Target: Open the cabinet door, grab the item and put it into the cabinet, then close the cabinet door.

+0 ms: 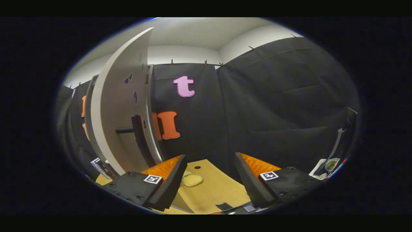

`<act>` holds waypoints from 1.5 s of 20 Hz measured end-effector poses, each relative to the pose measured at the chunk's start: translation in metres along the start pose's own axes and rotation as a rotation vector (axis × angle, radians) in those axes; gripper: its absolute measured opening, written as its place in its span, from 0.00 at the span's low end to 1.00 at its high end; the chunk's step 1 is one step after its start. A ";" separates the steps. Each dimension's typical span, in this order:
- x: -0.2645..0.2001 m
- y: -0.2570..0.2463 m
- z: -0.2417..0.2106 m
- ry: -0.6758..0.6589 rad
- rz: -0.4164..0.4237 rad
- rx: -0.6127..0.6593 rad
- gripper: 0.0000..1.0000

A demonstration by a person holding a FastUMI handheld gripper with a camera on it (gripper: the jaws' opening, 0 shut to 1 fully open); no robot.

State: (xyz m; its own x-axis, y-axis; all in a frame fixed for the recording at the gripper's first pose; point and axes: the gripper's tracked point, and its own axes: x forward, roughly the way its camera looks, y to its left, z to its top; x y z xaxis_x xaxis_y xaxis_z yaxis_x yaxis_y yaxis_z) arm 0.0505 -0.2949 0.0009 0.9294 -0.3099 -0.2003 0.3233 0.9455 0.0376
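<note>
- One cabinet [96, 135] off to the left of the fingers, pale grey, upright, only a slice of its frame showing.
- One cabinet door [119, 106], swung open and seen nearly edge-on, inner face turned this way; couple of dark cutout holes near the top.
- One dark bar handle [128, 129] poking out of the door about halfway up.
- Some flat printed thing [100, 167] down by the cabinet's foot, too small to make out.
- One wooden tabletop [212, 190] running ahead between the fingers, with a small dark hole in it further out.
- One gripper [209, 178], released: fingers spread wide, gripping nothing, plenty of bare wood in the gap.
- One yellow soft item [192, 180] lying on the table just ahead of the left finger, close to its inner edge, not touching either finger as far as visible.
- Small dark patch [224, 206] on the table near the base of the right finger.
- Right of the fingers mostly black booth cloth [283, 106], wide open space; far right, one thin curved stand [338, 145] with a bit of clutter at its foot.
</note>
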 end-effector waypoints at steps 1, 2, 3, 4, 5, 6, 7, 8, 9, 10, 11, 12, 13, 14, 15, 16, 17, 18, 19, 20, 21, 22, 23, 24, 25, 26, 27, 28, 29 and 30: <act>0.002 0.000 -0.003 0.006 -0.003 0.000 0.95; 0.004 -0.003 -0.005 0.006 -0.007 -0.001 0.94; 0.005 -0.004 -0.005 0.005 -0.010 0.003 0.93; 0.006 -0.003 -0.006 0.005 -0.009 0.009 0.94; 0.005 -0.002 -0.007 0.006 -0.005 0.015 0.94; 0.007 0.000 -0.009 0.010 0.000 0.019 0.94; 0.007 0.003 -0.012 0.020 -0.001 0.022 0.94; 0.004 0.002 -0.012 0.020 -0.007 0.021 0.94; 0.004 0.002 -0.010 0.015 -0.017 0.016 0.94; 0.002 0.003 -0.010 0.012 -0.030 0.009 0.94; 0.000 0.004 -0.011 0.007 -0.043 0.003 0.94; -0.002 0.007 -0.011 0.004 -0.054 -0.002 0.94; -0.004 0.010 -0.011 0.001 -0.064 -0.003 0.94; -0.006 0.014 -0.012 -0.001 -0.070 -0.005 0.94; -0.010 0.018 -0.013 -0.002 -0.074 -0.006 0.94; -0.014 0.024 -0.015 -0.003 -0.075 -0.004 0.94; -0.019 0.031 -0.016 -0.003 -0.075 -0.004 0.94; -0.022 0.040 -0.018 -0.003 -0.073 -0.006 0.94; -0.026 0.049 -0.020 -0.004 -0.070 -0.009 0.94; -0.029 0.059 -0.021 -0.005 -0.064 -0.015 0.94; -0.033 0.071 -0.023 -0.005 -0.056 -0.021 0.94; -0.036 0.083 -0.025 -0.006 -0.043 -0.026 0.94; -0.039 0.098 -0.028 -0.005 -0.024 -0.032 0.94; -0.041 0.113 -0.031 -0.001 -0.001 -0.034 0.94; -0.043 0.129 -0.035 0.006 0.025 -0.032 0.94; -0.043 0.145 -0.039 0.017 0.055 -0.029 0.94; -0.044 0.163 -0.043 0.027 0.090 -0.027 0.94; -0.045 0.181 -0.048 0.040 0.127 -0.028 0.94; -0.043 0.196 -0.052 0.052 0.159 -0.028 0.94; -0.040 0.210 -0.053 0.062 0.190 -0.031 0.94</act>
State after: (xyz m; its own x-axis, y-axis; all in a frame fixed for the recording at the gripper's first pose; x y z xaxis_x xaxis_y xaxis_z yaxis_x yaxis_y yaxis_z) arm 0.0718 -0.0784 -0.0354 0.9603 -0.1197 -0.2521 0.1366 0.9894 0.0503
